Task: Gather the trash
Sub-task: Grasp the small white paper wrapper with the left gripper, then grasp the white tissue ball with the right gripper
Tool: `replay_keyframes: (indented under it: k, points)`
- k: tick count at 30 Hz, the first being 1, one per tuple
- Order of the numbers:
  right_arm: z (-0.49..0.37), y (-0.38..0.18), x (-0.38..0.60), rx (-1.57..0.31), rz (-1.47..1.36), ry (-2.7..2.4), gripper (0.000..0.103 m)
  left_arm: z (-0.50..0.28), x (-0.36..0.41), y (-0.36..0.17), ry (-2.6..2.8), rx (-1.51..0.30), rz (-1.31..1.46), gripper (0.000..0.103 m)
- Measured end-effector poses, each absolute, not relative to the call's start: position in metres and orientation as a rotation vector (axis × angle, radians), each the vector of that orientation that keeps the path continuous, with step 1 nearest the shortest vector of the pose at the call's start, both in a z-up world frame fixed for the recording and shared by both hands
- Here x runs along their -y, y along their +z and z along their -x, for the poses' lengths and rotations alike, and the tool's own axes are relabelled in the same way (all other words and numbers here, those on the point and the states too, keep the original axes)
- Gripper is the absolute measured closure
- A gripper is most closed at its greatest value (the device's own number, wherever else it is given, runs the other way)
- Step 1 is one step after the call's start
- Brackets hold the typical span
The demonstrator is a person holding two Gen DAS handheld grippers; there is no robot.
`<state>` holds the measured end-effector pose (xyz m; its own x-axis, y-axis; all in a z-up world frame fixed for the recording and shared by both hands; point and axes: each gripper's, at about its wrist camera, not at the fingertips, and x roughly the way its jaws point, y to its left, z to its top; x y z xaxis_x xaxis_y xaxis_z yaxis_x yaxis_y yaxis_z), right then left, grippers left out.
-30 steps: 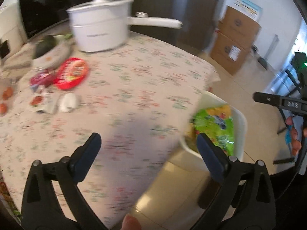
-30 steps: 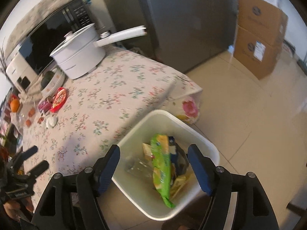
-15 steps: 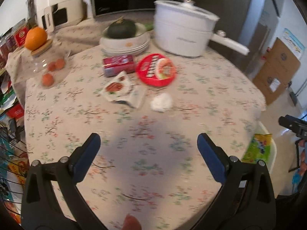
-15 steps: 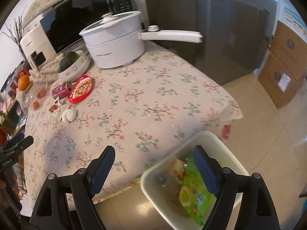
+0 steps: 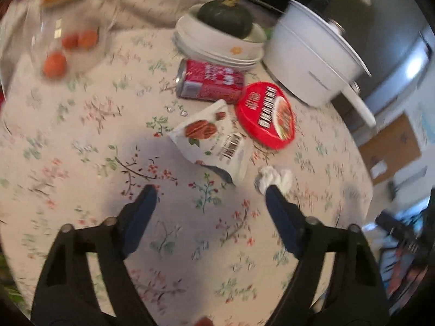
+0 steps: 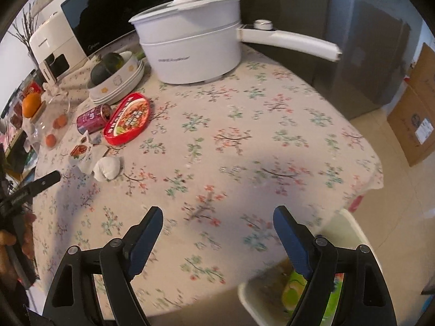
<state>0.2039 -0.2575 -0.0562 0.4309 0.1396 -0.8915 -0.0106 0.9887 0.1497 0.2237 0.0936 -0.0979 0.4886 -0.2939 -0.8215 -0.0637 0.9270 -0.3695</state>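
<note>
Trash lies on the floral tablecloth: a white pecan snack pouch [image 5: 214,141], a crumpled white tissue [image 5: 273,178], a red lid-like container [image 5: 267,115] and a red can on its side [image 5: 209,82]. My left gripper [image 5: 208,198] is open and empty, just short of the pouch, its right fingertip beside the tissue. My right gripper [image 6: 217,221] is open and empty over the table's near edge. The trash also shows in the right wrist view: tissue [image 6: 107,168], red container [image 6: 127,118], can [image 6: 92,118]. The white bin [image 6: 350,231] with a green wrapper [image 6: 292,289] stands on the floor at lower right.
A white electric pot [image 6: 190,51] with a long handle stands at the back. Stacked bowls hold a dark squash [image 5: 225,19]. A glass jar with small orange fruits [image 5: 62,51] stands on the left. Cardboard boxes [image 6: 418,119] stand on the floor to the right.
My left gripper has swung from the bin side over the table and closed in on the pouch and tissue. My right gripper has lifted from over the bin toward the table.
</note>
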Motion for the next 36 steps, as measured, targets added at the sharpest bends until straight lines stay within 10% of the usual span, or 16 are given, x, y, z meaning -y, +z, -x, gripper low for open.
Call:
replay_keyframes:
  k: [8, 16, 36]
  points:
    - [-0.221, -0.069, 0.230, -1.152, -0.149, 0.120, 0.018, -0.254, -0.107, -0.120, -0.087, -0.989, 0.506, 0.046]
    - [-0.229, -0.080, 0.215, -1.168, -0.128, 0.123, 0.018, -0.263, -0.108, -0.123, -0.095, -0.973, 0.525, 0.098]
    - [-0.267, -0.117, 0.113, -1.129, -0.212, 0.291, 0.032, -0.175, -0.148, -0.055, 0.002, -0.939, 0.219, 0.102]
